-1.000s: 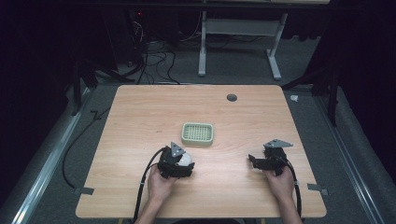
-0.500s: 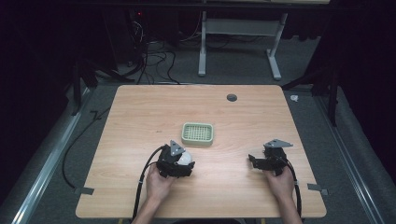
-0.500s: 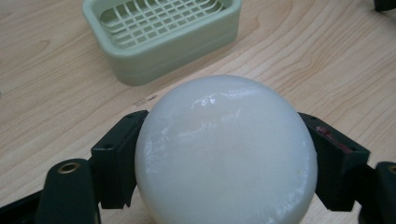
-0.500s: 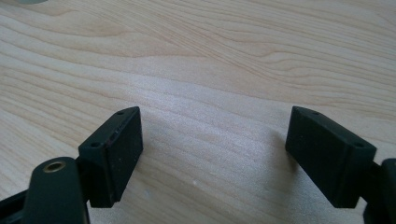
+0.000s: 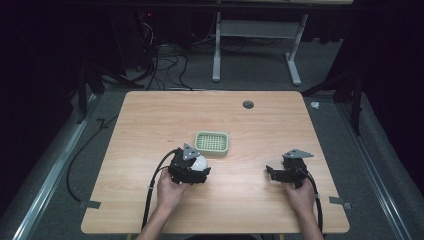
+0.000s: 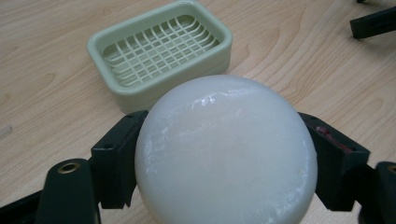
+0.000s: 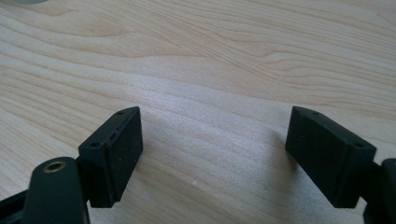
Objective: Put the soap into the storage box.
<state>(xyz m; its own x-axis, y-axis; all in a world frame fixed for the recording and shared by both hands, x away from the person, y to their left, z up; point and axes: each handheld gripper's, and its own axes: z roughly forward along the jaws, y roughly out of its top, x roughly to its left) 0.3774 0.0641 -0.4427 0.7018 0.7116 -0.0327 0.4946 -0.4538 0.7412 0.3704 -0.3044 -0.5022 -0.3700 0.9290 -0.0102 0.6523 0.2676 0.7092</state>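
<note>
Sitting near the middle of the bench (image 5: 150,125), the pale green soap dish (image 5: 212,142) has nothing in it; in the left gripper view its slatted grid (image 6: 161,44) is bare from rim to rim. My left hand-held gripper (image 5: 196,169) is clamped on a round white soap (image 6: 224,154), with one black jaw pressed against each side of it. The soap is smooth and glossy, and it bulges up well above the jaws. It sits just short of the soap dish, on my side of it, close to the near wall of the dish but not touching it; from above, the soap (image 5: 199,162) shows as a white spot at the front of the left hand-held gripper, just below the dish's lower left corner. My left hand (image 5: 170,189) holds that gripper from behind, low over the wood. My right hand-held gripper (image 5: 272,172) is well apart from the dish, off toward the right side of the bench. Its jaws stand wide apart with only bare wood grain between them, and my right hand (image 5: 301,195) grips it from behind.
</note>
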